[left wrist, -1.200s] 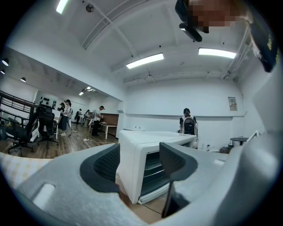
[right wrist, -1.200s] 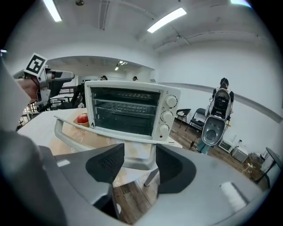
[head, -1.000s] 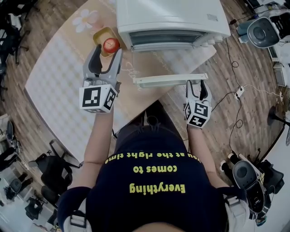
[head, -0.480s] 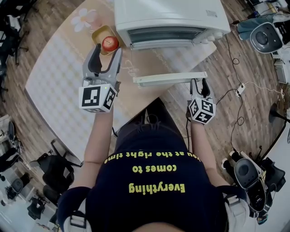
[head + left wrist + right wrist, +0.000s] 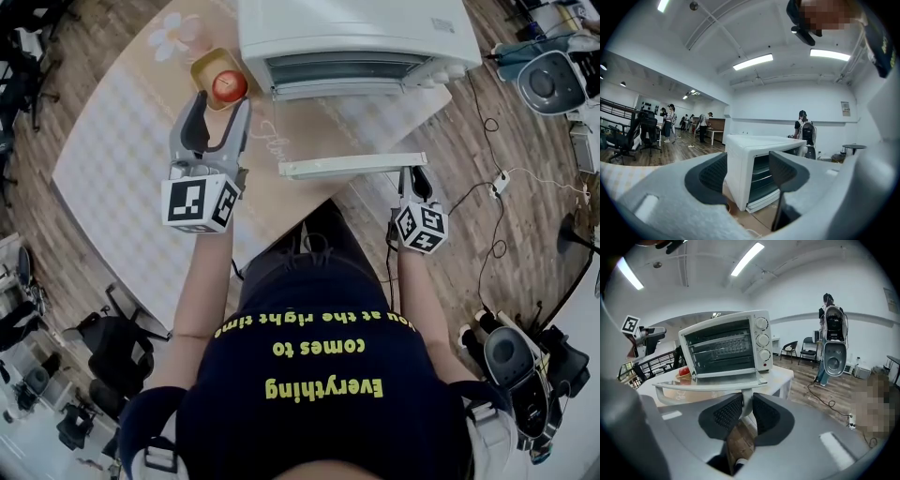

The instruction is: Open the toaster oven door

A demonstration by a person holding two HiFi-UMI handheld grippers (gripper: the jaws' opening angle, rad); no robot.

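Already lowered: the oven door's handle is taken in the right jaws

The toaster oven [image 5: 356, 37] is set on the table [image 5: 122, 141], and its door [image 5: 712, 383] is seen folded down flat in front of it. The door handle [image 5: 352, 166], a white bar, is carried along the door's free edge, on the side away from the oven. The handle's post at the oven's right end is taken between the closing jaws of the right gripper [image 5: 413, 176], and the pads are laid against it on both sides. To the left of the oven, an apple [image 5: 229, 84] is held in a yellow bowl [image 5: 208, 66] just beside the oven's front corner. The left gripper [image 5: 220, 105] is held over the table in front of that bowl, with its jaws spread wide and nothing between them.
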